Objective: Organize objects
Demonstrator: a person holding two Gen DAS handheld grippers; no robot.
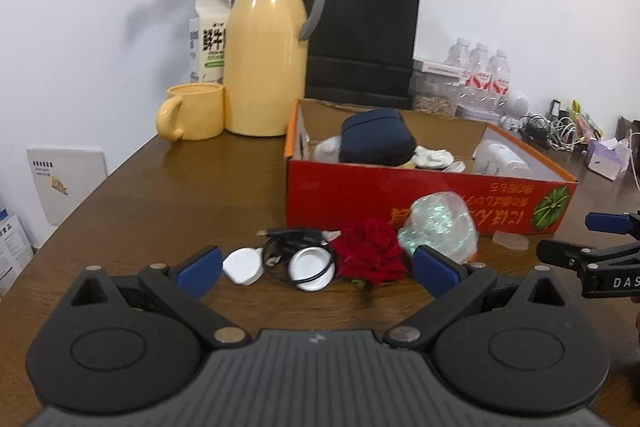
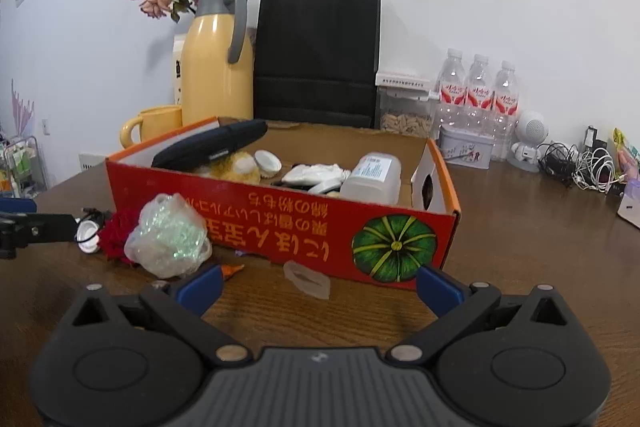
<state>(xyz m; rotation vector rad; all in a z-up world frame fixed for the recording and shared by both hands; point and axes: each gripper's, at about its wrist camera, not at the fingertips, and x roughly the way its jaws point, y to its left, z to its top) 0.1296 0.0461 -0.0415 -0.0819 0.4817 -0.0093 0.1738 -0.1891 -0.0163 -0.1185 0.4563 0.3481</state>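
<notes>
Both grippers (image 1: 318, 273) (image 2: 318, 285) are held wide open before the cardboard box (image 2: 280, 223); crinkled plastic (image 2: 168, 237) is seen touching its front.

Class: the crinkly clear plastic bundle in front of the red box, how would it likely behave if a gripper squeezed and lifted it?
The plastic bundle looks like thin, crumpled film, so it would probably crush under the fingers and feel light. Its glossy surface may slip. It leans against the rose, which might shift.

A dark wood counter (image 2: 520, 247) carried a red cardboard box (image 2: 280, 223) at its middle. At the box's 7 o'clock lay a red rose (image 1: 370, 253), a crumpled plastic bag (image 2: 168, 237), a black cable (image 1: 294, 241) and a white charger (image 1: 243, 266). A yellow jug (image 1: 266, 55) and yellow mug (image 1: 194, 111) stood at 11 o'clock.
</notes>
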